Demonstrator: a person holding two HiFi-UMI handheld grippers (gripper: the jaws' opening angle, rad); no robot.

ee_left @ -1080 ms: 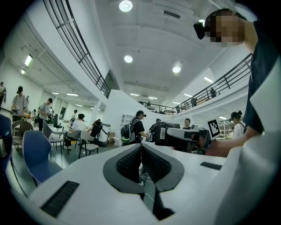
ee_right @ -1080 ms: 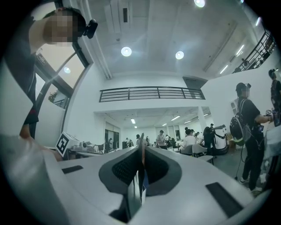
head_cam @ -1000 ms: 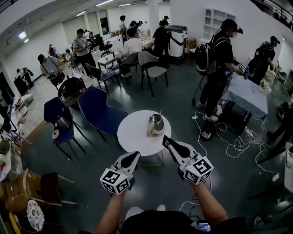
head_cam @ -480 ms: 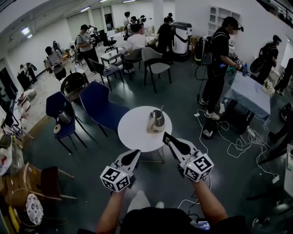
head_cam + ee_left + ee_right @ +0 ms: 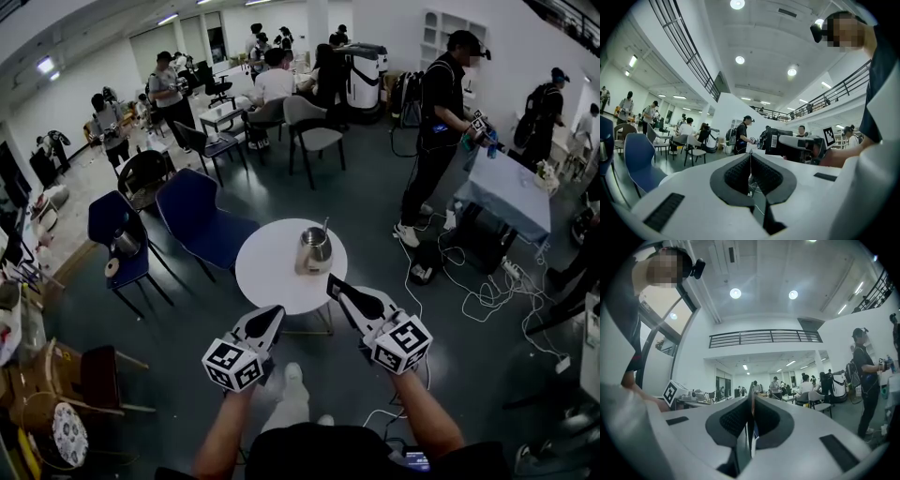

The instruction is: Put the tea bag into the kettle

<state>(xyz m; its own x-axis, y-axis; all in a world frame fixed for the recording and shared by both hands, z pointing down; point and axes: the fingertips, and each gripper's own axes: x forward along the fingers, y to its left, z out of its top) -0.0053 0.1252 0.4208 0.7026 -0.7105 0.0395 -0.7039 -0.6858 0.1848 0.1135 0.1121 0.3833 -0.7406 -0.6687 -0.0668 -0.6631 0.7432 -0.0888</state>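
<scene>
Before the kettle (image 5: 315, 249) on the desk (image 5: 262, 274), the left gripper's (image 5: 272, 316) jaws are closed empty, the right gripper's (image 5: 334, 283) pinch perhaps the tea bag (image 5: 751, 440).

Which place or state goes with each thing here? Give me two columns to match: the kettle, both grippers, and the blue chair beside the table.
Things:
1. kettle
2. left gripper
3. right gripper
4. blue chair

Places or states:
A. jaws shut on a thin flat piece, seemingly the tea bag
B. standing on the round white table
C. on the floor, left of the table in the head view
D. jaws shut, nothing between

Pairs: 1-B, 2-D, 3-A, 4-C
</scene>
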